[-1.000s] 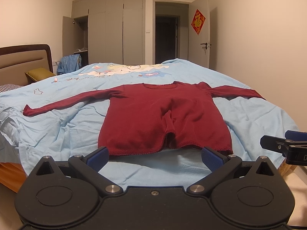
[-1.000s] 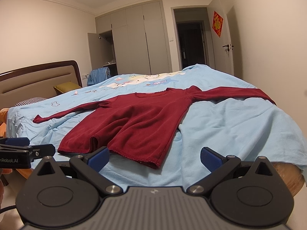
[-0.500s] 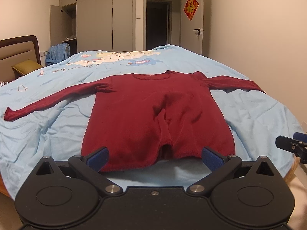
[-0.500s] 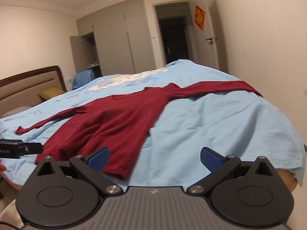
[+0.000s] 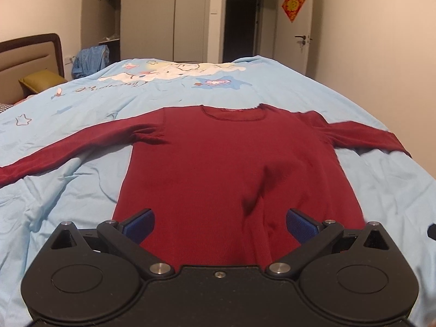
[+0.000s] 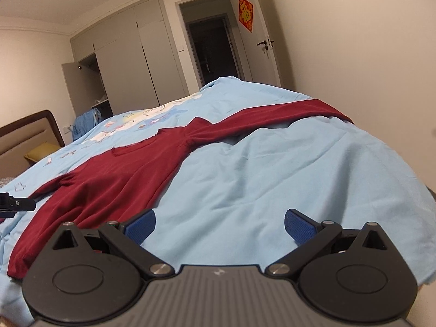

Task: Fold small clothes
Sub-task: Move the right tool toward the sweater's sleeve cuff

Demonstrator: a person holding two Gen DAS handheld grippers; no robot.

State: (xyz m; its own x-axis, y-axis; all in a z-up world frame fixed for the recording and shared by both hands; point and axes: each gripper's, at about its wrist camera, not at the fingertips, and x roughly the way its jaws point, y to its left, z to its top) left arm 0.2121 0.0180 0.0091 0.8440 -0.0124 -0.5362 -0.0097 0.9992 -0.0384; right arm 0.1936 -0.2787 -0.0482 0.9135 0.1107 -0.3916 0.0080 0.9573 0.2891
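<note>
A dark red long-sleeved sweater lies flat on the light blue bedspread, both sleeves spread out sideways, neck at the far end. My left gripper hovers open over the sweater's lower body, hem hidden under it, blue pads wide apart with nothing between them. In the right wrist view the sweater runs from lower left to its right sleeve at the far side. My right gripper stands open over bare bedspread just right of the sweater's hem corner.
The bed's right edge drops off beside a beige wall. A brown headboard and an olive pillow are at the left. Blue clothing hangs by an open wardrobe. A dark doorway lies behind.
Both grippers have moved forward over the bed. The left one now sits above the sweater's lower body; the right one tilted and came over the bedspread beside the hem. The sweater has not moved.
</note>
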